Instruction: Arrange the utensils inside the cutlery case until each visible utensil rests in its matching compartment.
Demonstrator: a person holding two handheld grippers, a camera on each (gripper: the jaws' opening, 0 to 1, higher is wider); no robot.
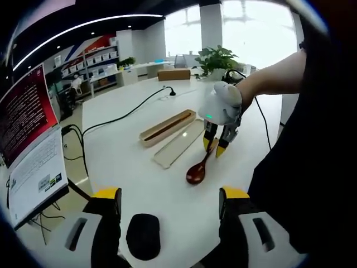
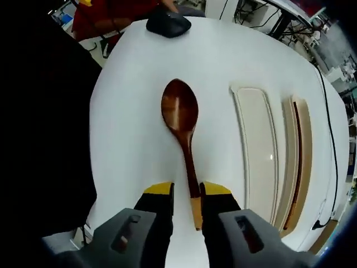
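A dark brown wooden spoon (image 2: 179, 109) lies on the white table (image 2: 134, 111), bowl away from me and handle running back between the fingers of my right gripper (image 2: 187, 192). The jaws stand slightly apart. The handle sits against the right finger, with a sliver of table showing on its left. From the left gripper view, the right gripper (image 1: 217, 146) is tipped down over the spoon (image 1: 196, 172). Beyond it lie the beige case base (image 1: 167, 127), with dark chopsticks (image 2: 295, 162) in it, and the flat lid (image 1: 178, 143). My left gripper (image 1: 170, 201) is open and holds nothing.
A black mouse (image 1: 143, 235) sits between my left jaws near the table edge. A screen (image 1: 25, 111) and papers stand to the left. A black cable (image 1: 128, 111) crosses the table, with a wooden box (image 1: 174, 74) and a plant (image 1: 215, 58) at the far end.
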